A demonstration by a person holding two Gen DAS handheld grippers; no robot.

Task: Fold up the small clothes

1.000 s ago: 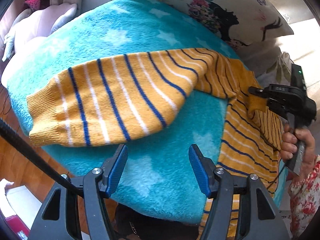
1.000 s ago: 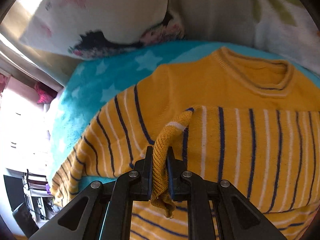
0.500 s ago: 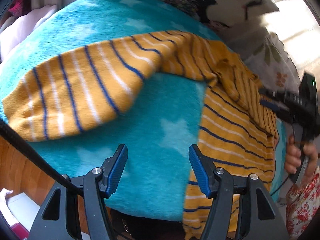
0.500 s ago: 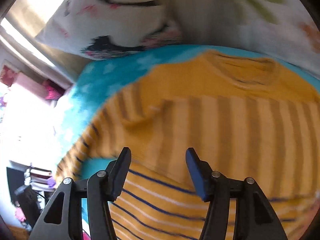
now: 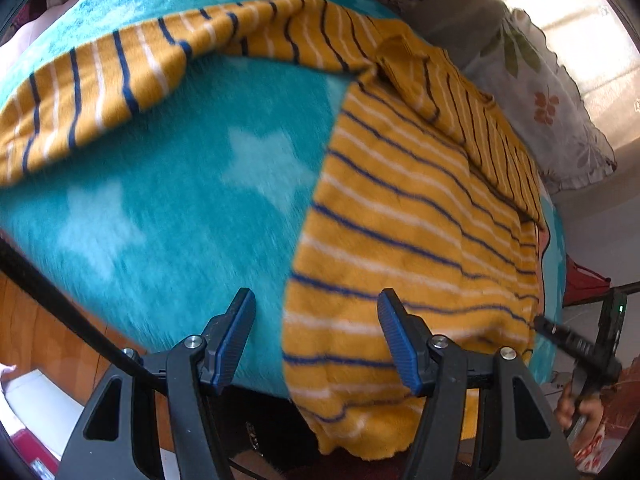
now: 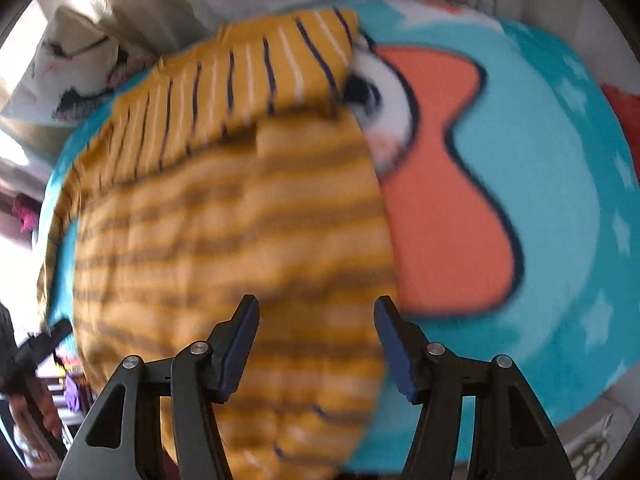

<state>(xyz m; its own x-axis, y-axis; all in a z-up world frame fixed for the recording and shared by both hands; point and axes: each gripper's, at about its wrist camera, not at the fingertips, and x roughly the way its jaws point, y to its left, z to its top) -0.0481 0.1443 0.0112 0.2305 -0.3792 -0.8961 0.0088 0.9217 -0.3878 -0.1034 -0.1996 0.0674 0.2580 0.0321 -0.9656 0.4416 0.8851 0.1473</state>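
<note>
We see a yellow striped knit sweater (image 5: 400,216) on a fluffy turquoise star-patterned blanket (image 5: 192,200), floral pillows (image 5: 552,92) behind; left tool (image 5: 316,340) spread and empty, right tool (image 6: 316,344) just spread, empty.

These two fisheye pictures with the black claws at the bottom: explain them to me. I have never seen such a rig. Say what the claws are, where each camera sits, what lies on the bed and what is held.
The claws are hand-held grippers, one in each of a person's hands. A camera on each looks forward along its two blue-padded fingers.

One picture comes from the left gripper, the other from the right gripper. The left view also catches the right gripper at its far right edge.

On the surface lies a turquoise star-patterned blanket, and on it a mustard-yellow striped sweater. One sleeve is folded across the chest; the other sleeve still lies spread out.

Nothing is held. Both grippers stand open; the right one's jaws have just been opening, with nothing gripped between them.
</note>
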